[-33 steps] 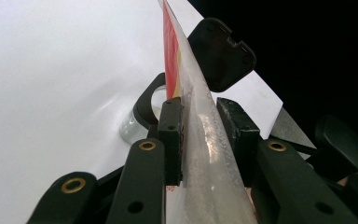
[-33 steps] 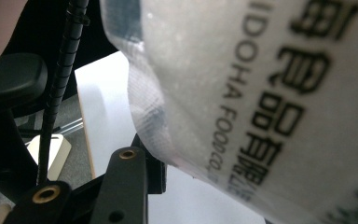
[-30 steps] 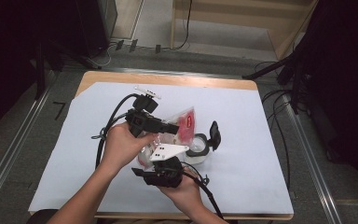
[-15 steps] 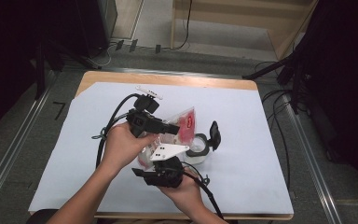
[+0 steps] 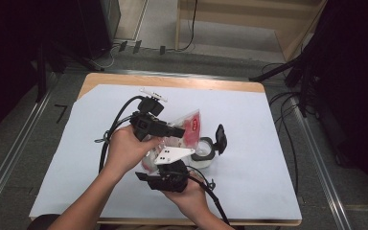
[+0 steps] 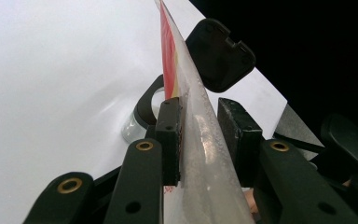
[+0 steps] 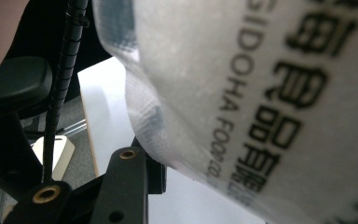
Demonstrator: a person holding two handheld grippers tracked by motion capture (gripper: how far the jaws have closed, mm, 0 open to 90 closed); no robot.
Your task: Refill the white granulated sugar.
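A clear plastic bag [image 5: 188,125] with red print is held up over the table between my two grippers. My left gripper [image 5: 179,132] comes in from the left, its pads closed on the bag's edge [image 6: 200,154]. From the near side, my right gripper [image 5: 167,166] sits under its grey plate at the bag's lower end. The bag [image 7: 261,93] with its black lettering lies against the one pad [image 7: 154,175] that shows and hides the other jaw. A small clear jar [image 5: 203,154] stands on the sheet just right of the bag, its black flip lid [image 5: 220,138] open.
A white sheet [image 5: 268,143] covers the wooden table [image 5: 172,80]. Black cables trail from both grippers over the sheet to the left [image 5: 106,143] and the near edge [image 5: 215,201]. Metal rails run along the floor on both sides.
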